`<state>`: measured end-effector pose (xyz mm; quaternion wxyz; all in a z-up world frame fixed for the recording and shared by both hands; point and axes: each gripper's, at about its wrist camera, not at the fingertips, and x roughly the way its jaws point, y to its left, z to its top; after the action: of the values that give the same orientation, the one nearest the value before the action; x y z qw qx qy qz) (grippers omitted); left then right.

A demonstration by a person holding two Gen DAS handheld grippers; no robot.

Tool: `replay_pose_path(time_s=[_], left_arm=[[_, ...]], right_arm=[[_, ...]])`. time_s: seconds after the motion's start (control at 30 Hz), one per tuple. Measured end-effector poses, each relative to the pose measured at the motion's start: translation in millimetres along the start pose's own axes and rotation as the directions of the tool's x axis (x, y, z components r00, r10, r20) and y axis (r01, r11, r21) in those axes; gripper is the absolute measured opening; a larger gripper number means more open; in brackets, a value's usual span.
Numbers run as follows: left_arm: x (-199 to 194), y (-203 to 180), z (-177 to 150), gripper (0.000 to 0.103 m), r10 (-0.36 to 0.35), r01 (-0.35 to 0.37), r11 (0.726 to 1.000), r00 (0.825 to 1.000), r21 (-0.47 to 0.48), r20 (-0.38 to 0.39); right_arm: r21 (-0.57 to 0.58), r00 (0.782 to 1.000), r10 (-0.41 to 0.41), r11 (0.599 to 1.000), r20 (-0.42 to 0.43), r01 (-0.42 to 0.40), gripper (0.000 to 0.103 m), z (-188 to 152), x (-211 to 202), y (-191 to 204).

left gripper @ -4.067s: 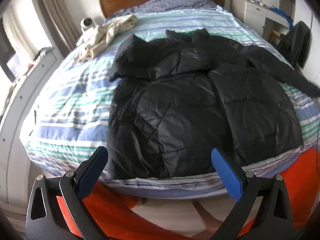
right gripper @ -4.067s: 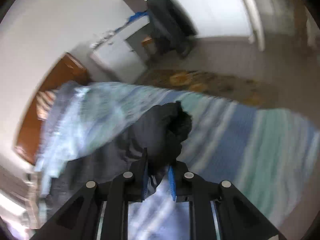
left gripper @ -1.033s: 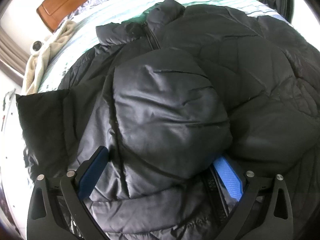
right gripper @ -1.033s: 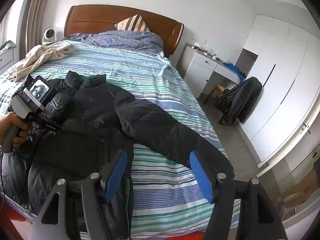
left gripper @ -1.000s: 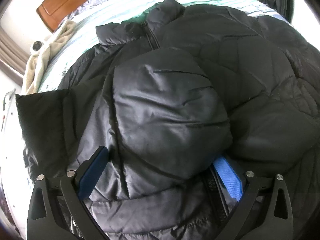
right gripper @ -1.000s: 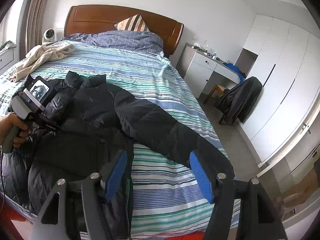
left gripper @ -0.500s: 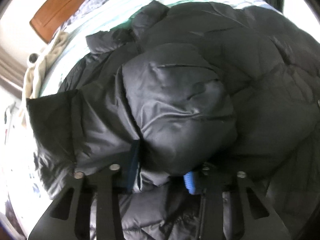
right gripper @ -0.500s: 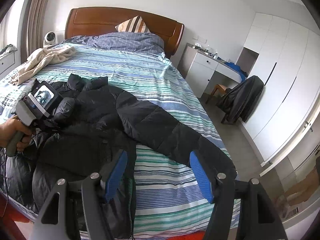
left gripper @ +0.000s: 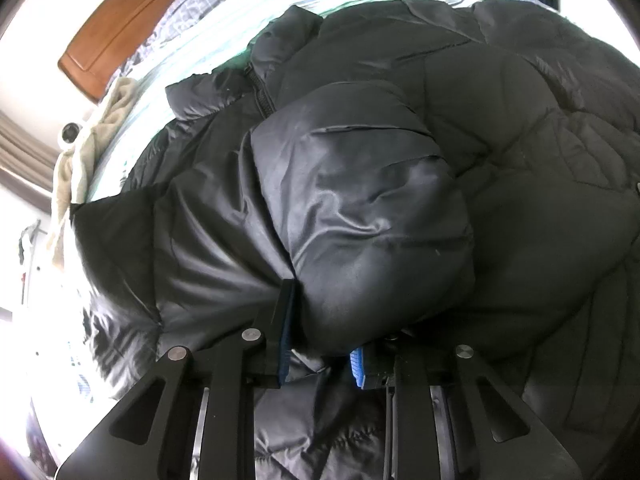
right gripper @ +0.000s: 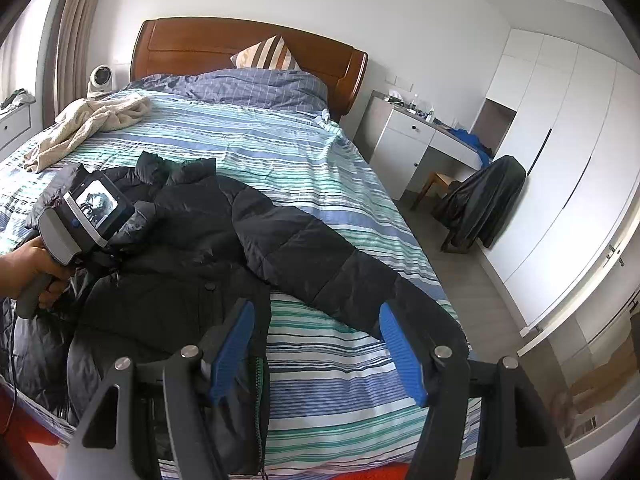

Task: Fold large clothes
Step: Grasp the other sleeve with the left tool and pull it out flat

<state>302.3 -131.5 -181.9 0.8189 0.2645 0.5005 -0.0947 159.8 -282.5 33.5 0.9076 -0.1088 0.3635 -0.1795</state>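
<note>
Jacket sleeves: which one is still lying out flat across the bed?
The sleeve stretched toward the wardrobe side of the striped bed, reaching its edge. The other sleeve is folded over the jacket body, with the left claw closing on it.

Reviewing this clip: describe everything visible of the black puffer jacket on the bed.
The black puffer jacket is quilted, with a slightly shiny shell, a stand-up collar and a front zip. It lies flat near the foot of the striped bed, collar toward the headboard. One sleeve stretches straight out across the sheet; the other sleeve is folded over the chest. The left gripper is closing on that folded sleeve's end. The right gripper hovers open, touching nothing.
</note>
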Motion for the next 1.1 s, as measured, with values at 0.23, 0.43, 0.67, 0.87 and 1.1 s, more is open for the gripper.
replay_pose_path(time_s=[0.23,0.43,0.67,0.87,1.1], left_arm=[[0.4,-0.2,-0.3,0.022,0.001,-0.001,1.000,1.000,0.001,0.005],[-5.0,7.8,0.4,0.008,0.004,-0.003,1.000,1.000,-0.031,0.024],[-70.6,92.1,-26.6,0.005,-0.029,0.064,0.972,0.987,-0.228,0.155],[-161.7,215.2,-102.4,0.005,0.132,-0.002,0.898,0.955,-0.440,0.265],[-179.9,363.3,-229.6,0.005,0.343,-0.170,0.640,0.936,-0.749,0.081]], right_arm=[[0.000,1.000,0.003,1.000,0.014,-0.003,0.067,2.1,-4.6,0.8],[-0.002,1.000,0.015,1.000,0.004,-0.015,0.067,0.8,-3.3,1.4],[0.009,1.000,0.020,1.000,-0.011,-0.020,0.067,-6.2,-1.3,-2.5],[0.002,0.997,0.062,0.998,-0.035,-0.062,0.067,-9.2,6.4,10.2],[-0.025,0.991,0.133,0.991,-0.028,-0.134,0.067,-5.2,0.9,41.3]])
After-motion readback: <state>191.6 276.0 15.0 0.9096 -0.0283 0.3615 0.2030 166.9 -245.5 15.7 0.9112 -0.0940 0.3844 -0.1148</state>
